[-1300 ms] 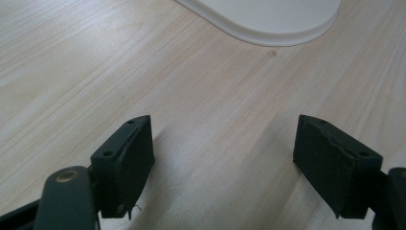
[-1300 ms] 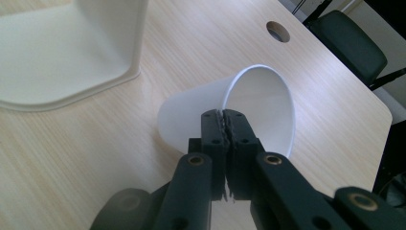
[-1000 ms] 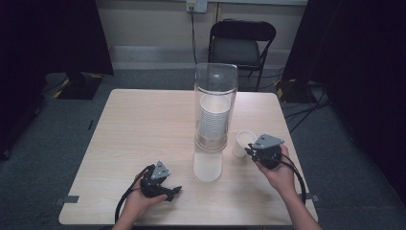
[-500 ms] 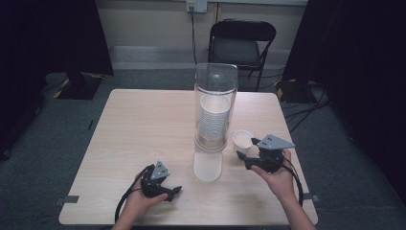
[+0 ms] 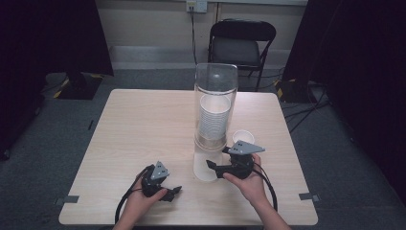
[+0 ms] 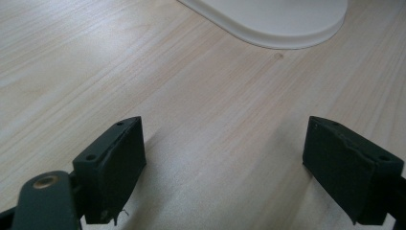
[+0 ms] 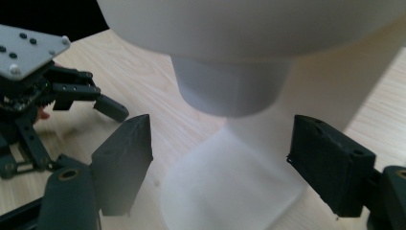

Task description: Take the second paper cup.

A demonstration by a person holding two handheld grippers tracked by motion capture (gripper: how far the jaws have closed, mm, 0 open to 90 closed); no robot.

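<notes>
A tall clear tube (image 5: 216,103) holds a stack of white cups (image 5: 214,116) over a white base (image 5: 205,166) at mid-table. A single white cup (image 5: 243,137) stands upright just right of the tube. My right gripper (image 5: 215,160) points left at the base; its jaws have just been opening and stand open with nothing pressed between them. In the right gripper view the lowest cup (image 7: 232,91) hangs out of the dispenser, ahead of the open jaws. My left gripper (image 5: 174,191) rests near the front edge, its jaws freshly widened and open over bare wood (image 6: 225,143).
The light wooden table (image 5: 139,129) has free room on its left half. A black folding chair (image 5: 242,45) stands beyond the far edge. The dispenser's white base (image 6: 277,21) lies ahead of the left gripper. The left gripper (image 7: 110,108) appears at left in the right gripper view.
My right gripper has let go of the single cup and slid left to the front of the dispenser base. The cup stays standing. The left hand has kept still.
</notes>
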